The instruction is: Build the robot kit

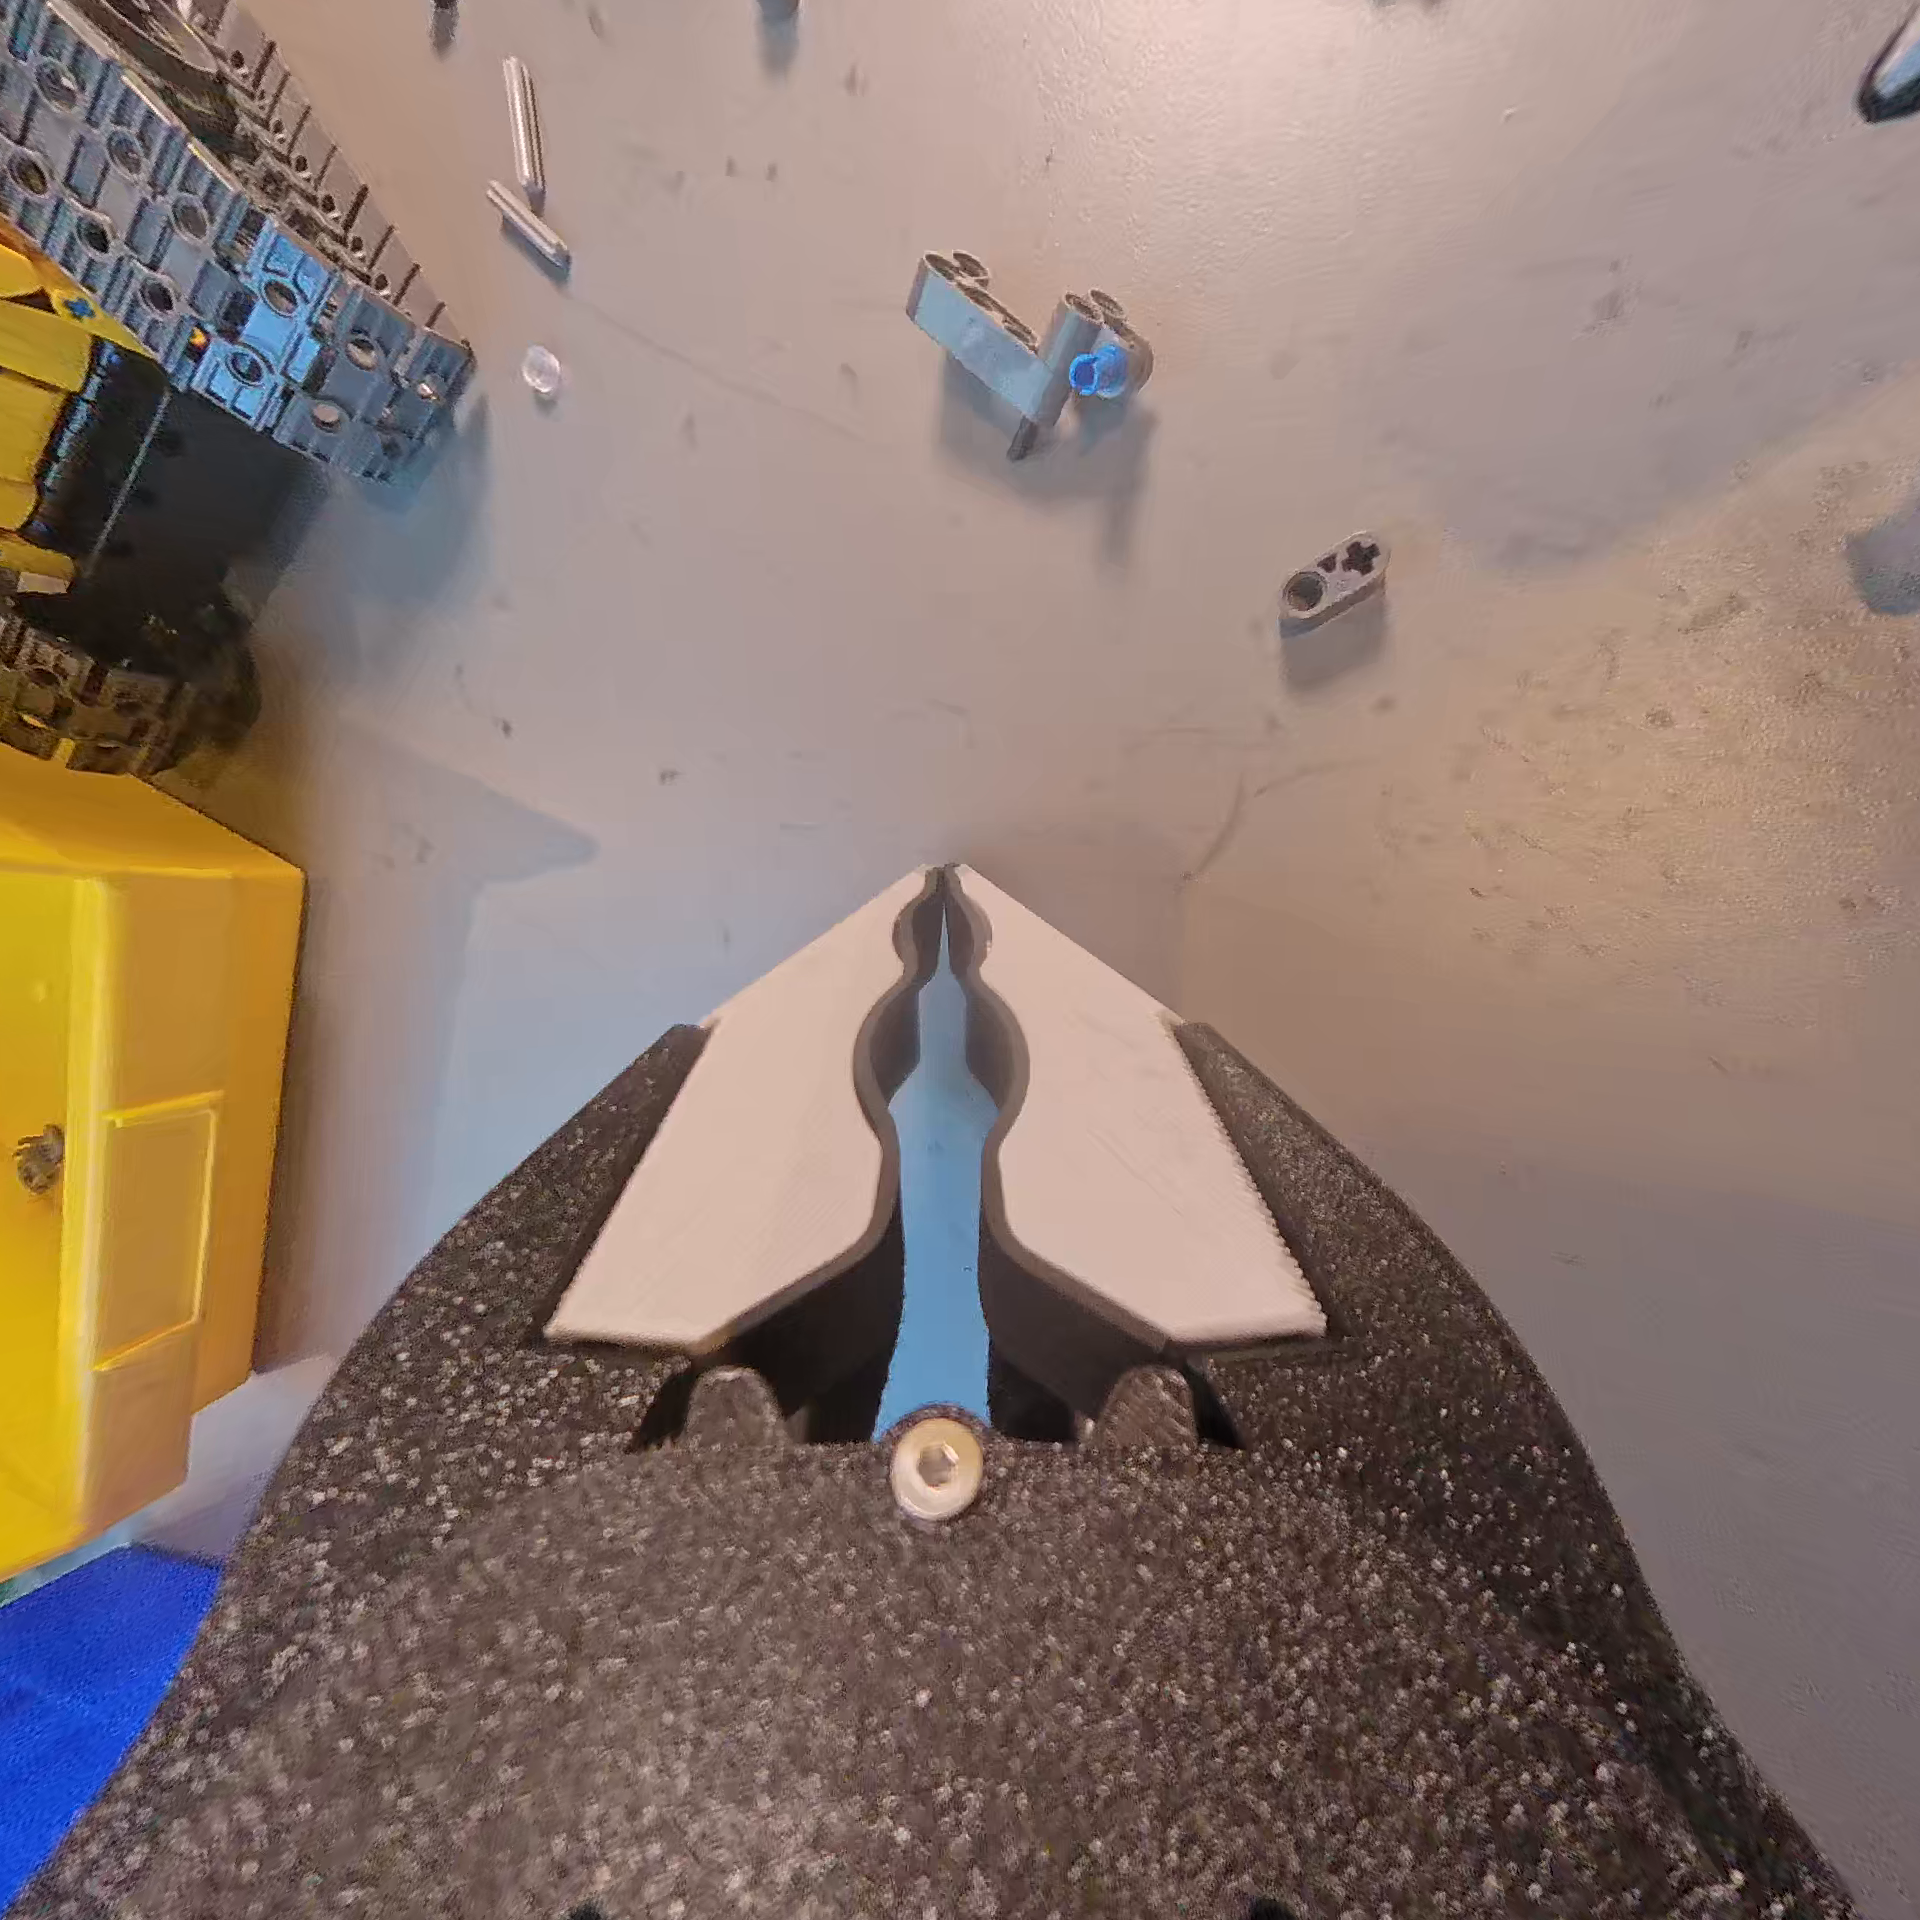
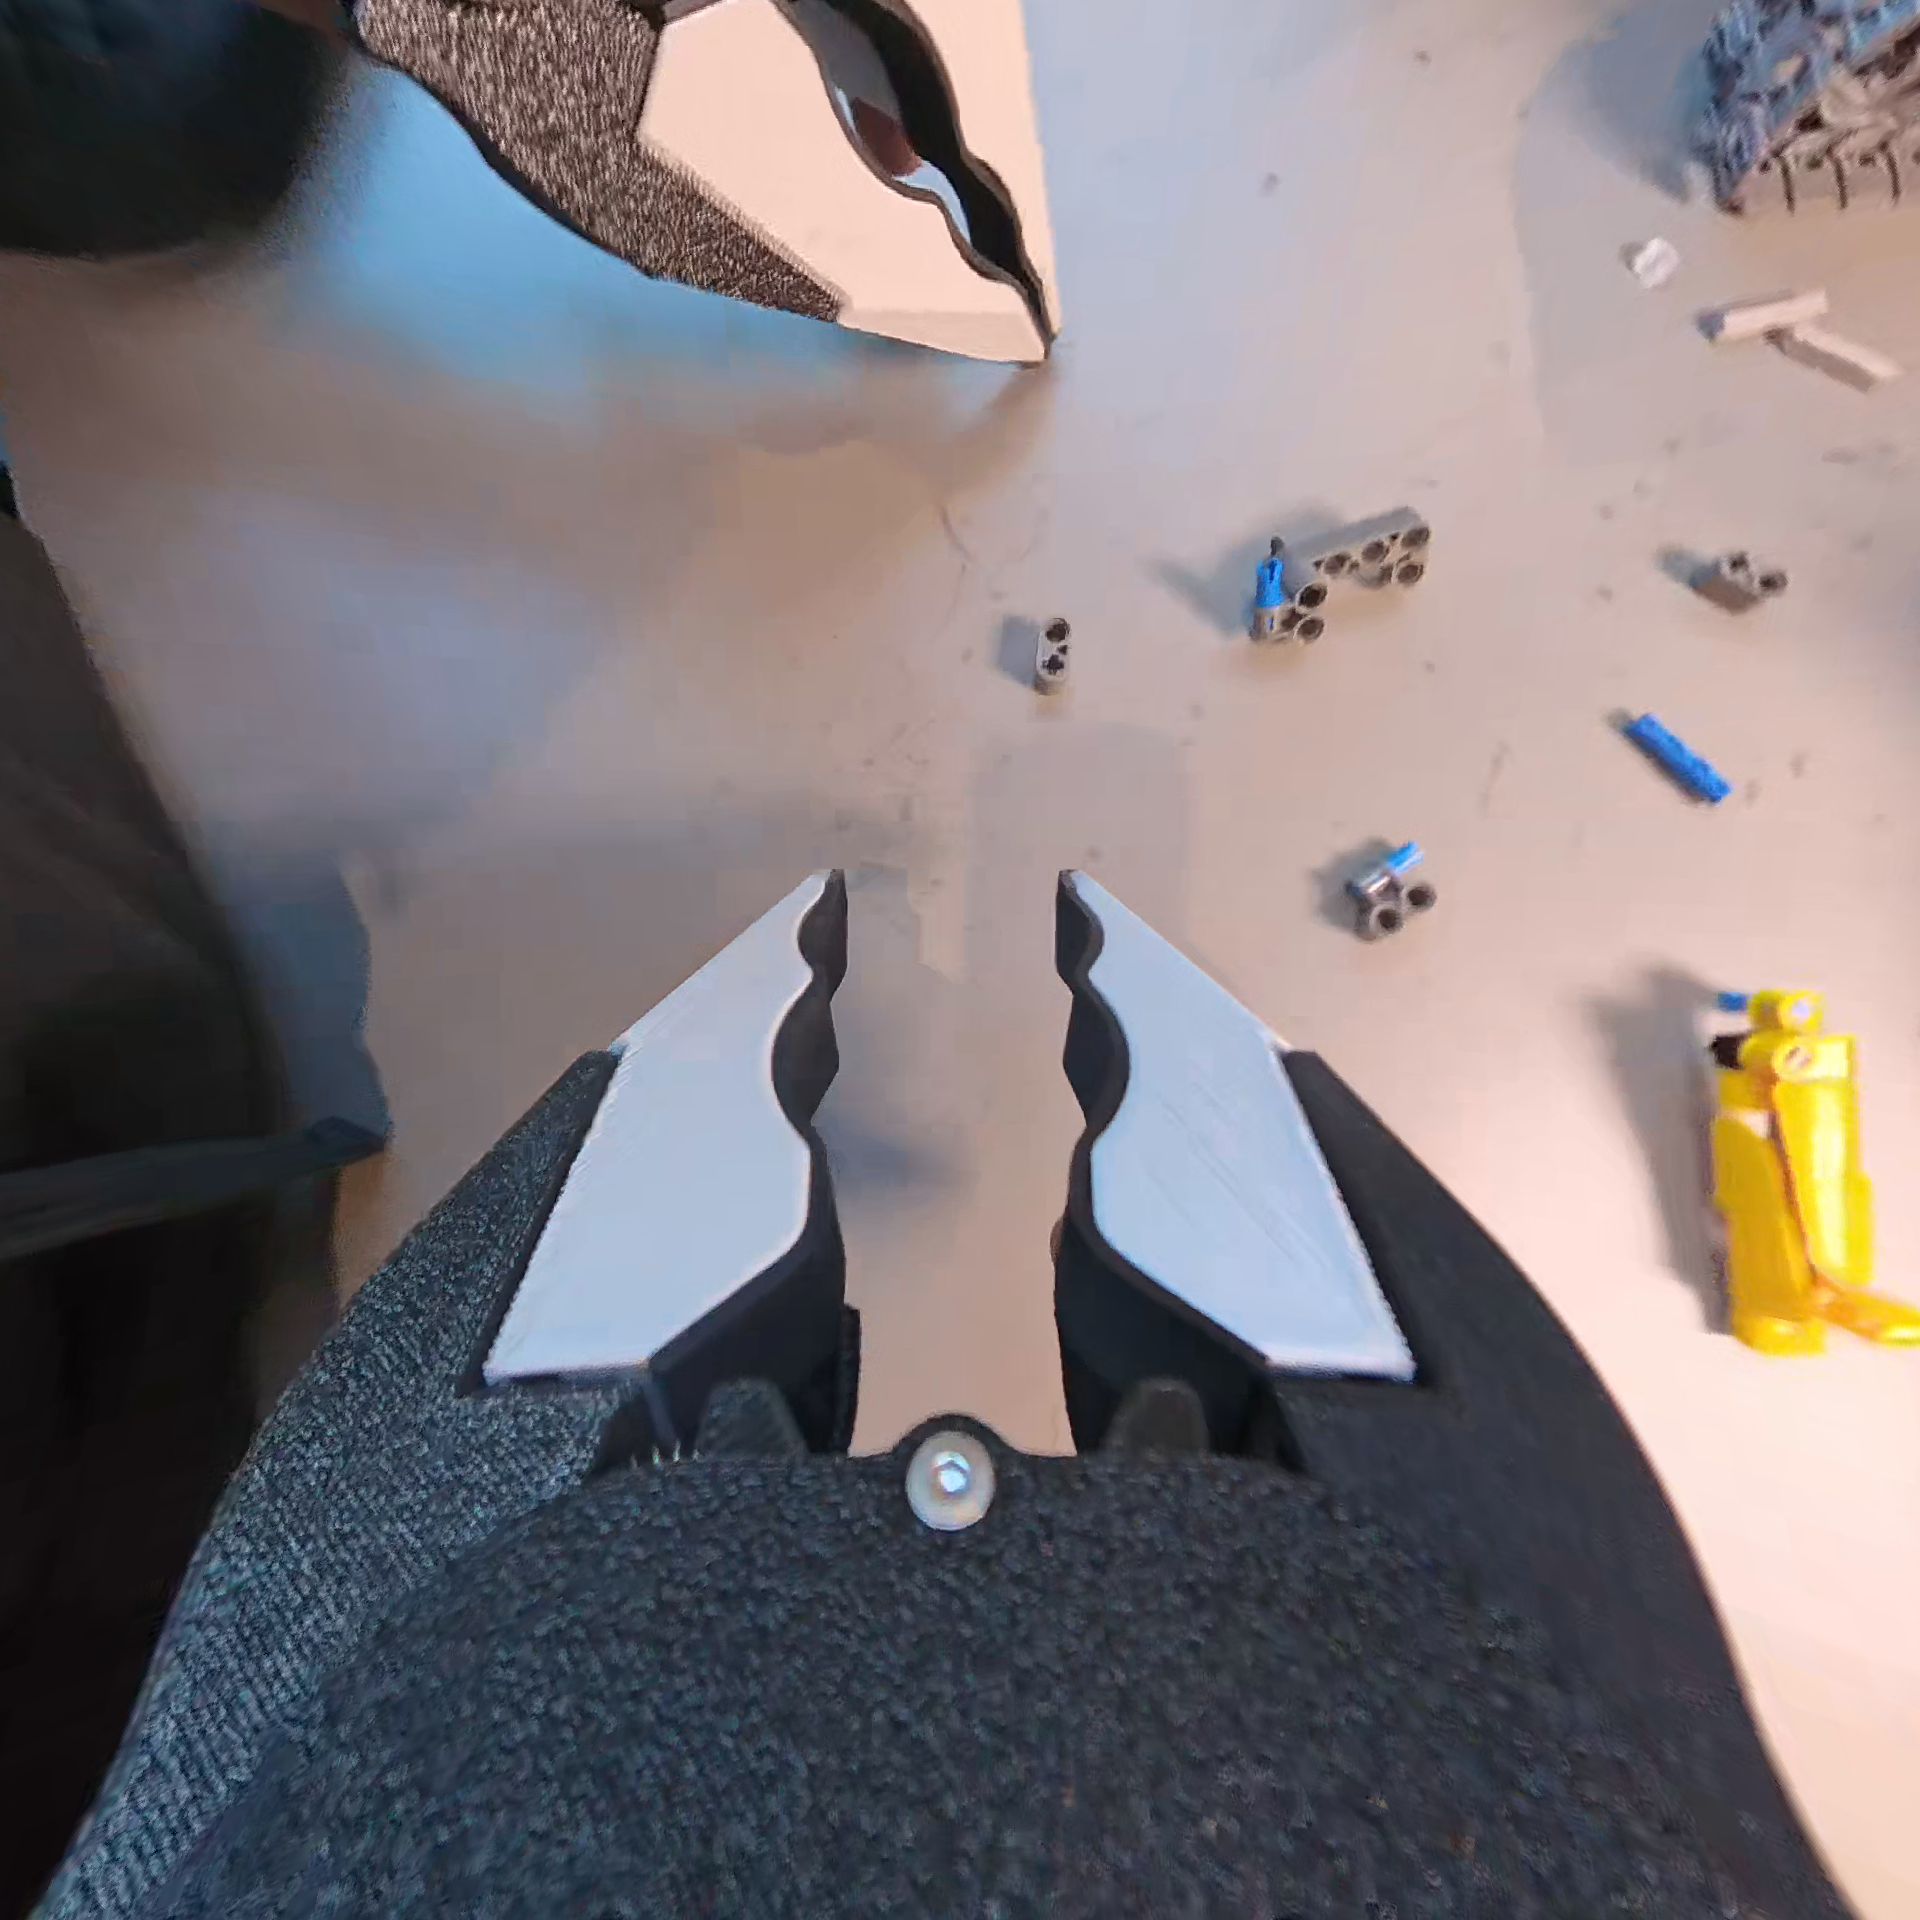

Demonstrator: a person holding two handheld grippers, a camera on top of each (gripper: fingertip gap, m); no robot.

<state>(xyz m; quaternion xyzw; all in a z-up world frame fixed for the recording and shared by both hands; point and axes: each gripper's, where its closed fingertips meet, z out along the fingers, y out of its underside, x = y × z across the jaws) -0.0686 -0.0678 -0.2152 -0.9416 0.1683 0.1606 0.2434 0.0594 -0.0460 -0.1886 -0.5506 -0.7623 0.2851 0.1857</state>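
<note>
Two tongs of mine sit over the pale table (image 1: 1351, 1039). My left gripper (image 1: 943, 871) is pinched tight with nothing between its tips; my right gripper (image 2: 951, 883) gapes wide and empty. From the left tips, a small grey link (image 1: 1333, 580) lies near, at one o'clock, an L-shaped grey beam (image 1: 1013, 327) with a blue pin (image 1: 1096, 369) at twelve, and a yellow block (image 1: 125, 1122) at nine.

The left gripper (image 1: 943, 871) has its fingertips pressed together, holding nothing — the right gripper (image 2: 951, 883) gapes, empty.
</note>
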